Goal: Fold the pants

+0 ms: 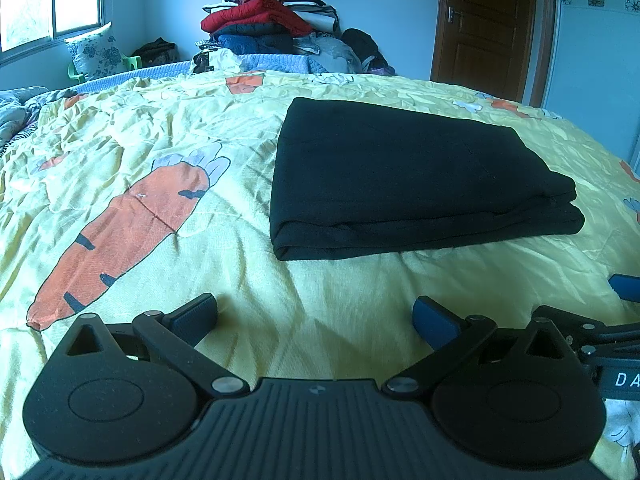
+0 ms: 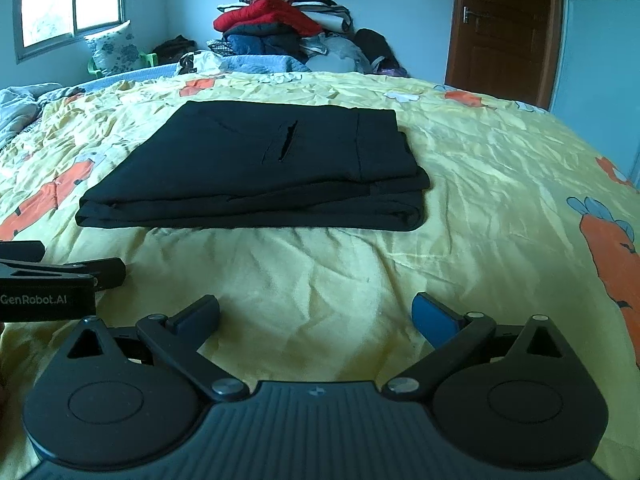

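Note:
The black pants lie folded into a flat, layered rectangle on the yellow carrot-print bedspread. They also show in the right wrist view, with a pocket slit on top. My left gripper is open and empty, hovering over the bedspread in front of the pants, apart from them. My right gripper is open and empty, also short of the pants. The left gripper's side shows at the left edge of the right wrist view. A fingertip of the right gripper shows at the right edge of the left wrist view.
A tall pile of clothes stands beyond the far edge of the bed. A brown door is at the back right. A window and a floral pillow are at the back left.

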